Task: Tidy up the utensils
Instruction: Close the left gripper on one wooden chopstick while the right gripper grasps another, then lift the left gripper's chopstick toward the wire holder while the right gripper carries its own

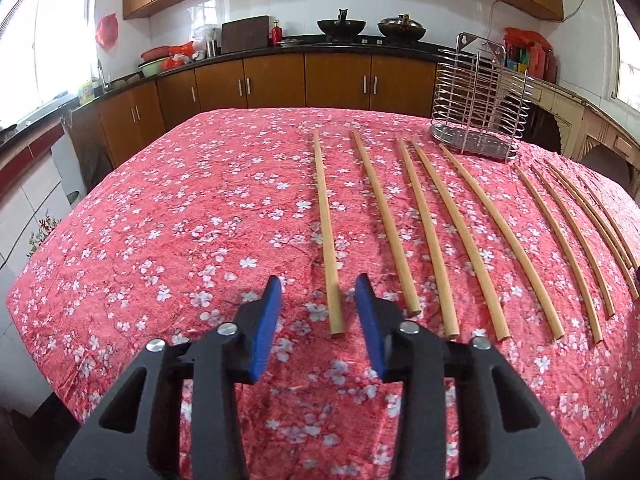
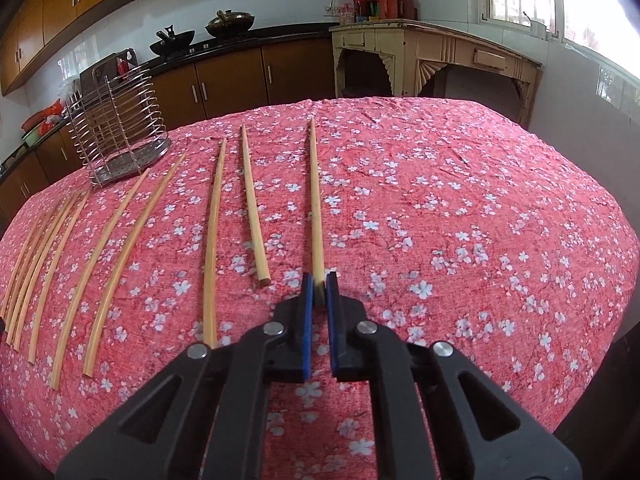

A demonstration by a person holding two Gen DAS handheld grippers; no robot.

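Observation:
Several pale wooden chopsticks lie in a row, lengthwise, on a red flowered tablecloth [image 1: 180, 220]. In the left wrist view my left gripper [image 1: 319, 284] stands open low over the cloth. The near end of the leftmost chopstick [image 1: 326, 220] lies between its blue pads, and neither pad touches it. In the right wrist view my right gripper [image 2: 319, 280] is shut on the near end of the rightmost chopstick [image 2: 315, 200], which rests flat on the cloth [image 2: 460, 200]. A wire utensil holder [image 1: 478, 108] stands upright at the far side of the table, beyond the row.
The wire holder [image 2: 120, 120] shows at the far left in the right wrist view. Kitchen cabinets and a counter with two woks [image 1: 342, 26] run behind the table. A cream wooden side table [image 2: 432, 56] stands by the window. The cloth's right half carries no utensils.

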